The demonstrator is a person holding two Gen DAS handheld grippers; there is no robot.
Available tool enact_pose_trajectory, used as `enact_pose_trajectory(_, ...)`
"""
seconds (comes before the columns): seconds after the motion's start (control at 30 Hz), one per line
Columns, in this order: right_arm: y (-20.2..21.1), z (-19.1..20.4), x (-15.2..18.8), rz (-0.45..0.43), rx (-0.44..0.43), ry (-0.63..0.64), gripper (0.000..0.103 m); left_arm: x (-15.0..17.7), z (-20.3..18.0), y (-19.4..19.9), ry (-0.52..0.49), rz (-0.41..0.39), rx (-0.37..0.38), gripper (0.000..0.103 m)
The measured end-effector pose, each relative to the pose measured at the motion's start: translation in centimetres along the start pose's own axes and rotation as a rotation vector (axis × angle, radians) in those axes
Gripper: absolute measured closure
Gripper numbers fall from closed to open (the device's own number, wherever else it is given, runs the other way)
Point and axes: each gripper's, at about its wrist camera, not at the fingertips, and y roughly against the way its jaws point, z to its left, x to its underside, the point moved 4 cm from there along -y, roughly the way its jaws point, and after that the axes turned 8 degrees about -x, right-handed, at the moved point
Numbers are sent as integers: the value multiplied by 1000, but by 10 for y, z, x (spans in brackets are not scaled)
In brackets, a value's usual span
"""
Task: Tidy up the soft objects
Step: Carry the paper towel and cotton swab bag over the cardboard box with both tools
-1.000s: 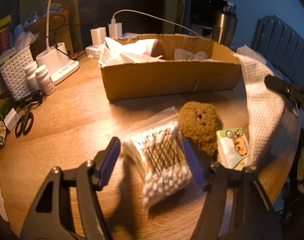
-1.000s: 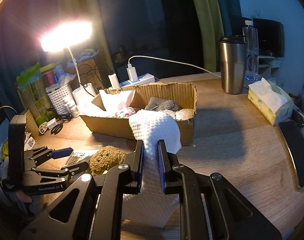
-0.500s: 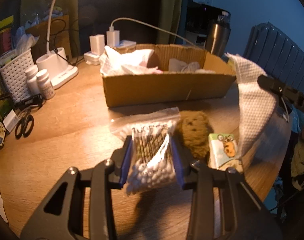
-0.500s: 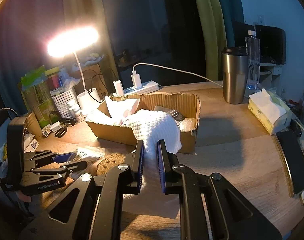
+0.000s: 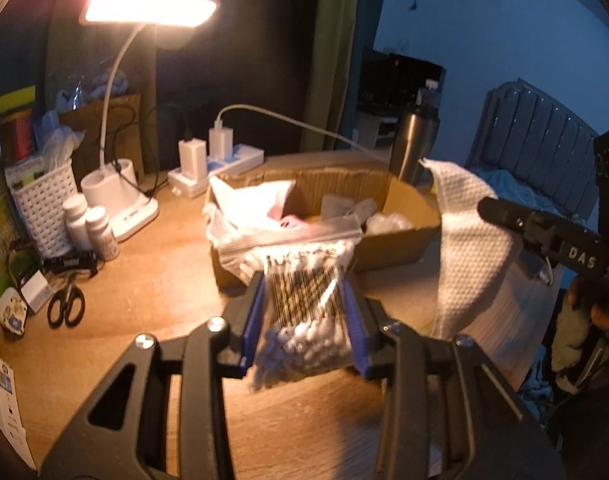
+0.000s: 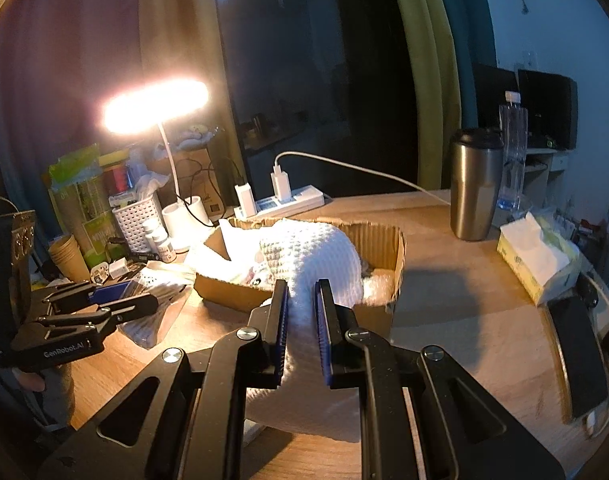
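Cotton-swab bag (image 5: 304, 300): light, slippery, crushable; pinched mid-body by left tongs (image 5: 304, 320), raised before cardboard box (image 5: 408, 220). Grip across the swab bundle. White cloth (image 6: 304, 264): limp, pinched by right tongs (image 6: 302, 332), draping over the box.

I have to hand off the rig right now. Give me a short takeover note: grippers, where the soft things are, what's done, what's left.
Left gripper: shut on the bag of cotton swabs, lifted off the table, in front of the cardboard box.
Right gripper: shut on the white waffle cloth, which hangs over the box's near edge.
Done: tissues and other soft white items already lie in the box.
Left: drop the swab bag and the cloth into the box, then release. Check the table near the box for anything soft; that area is hidden now.
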Motion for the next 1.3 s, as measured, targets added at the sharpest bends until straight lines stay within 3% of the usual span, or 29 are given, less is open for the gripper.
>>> enact_pose_trajectory(0.53, -4, -19, -37, -50, 9, 34, 88, -45, -2, 3, 13, -82, 6, 65)
enact_pose_trajectory(1.3, -39, -52, -74, -117, -37, 28, 88, -92, -28, -45, 14, -100, 18, 65)
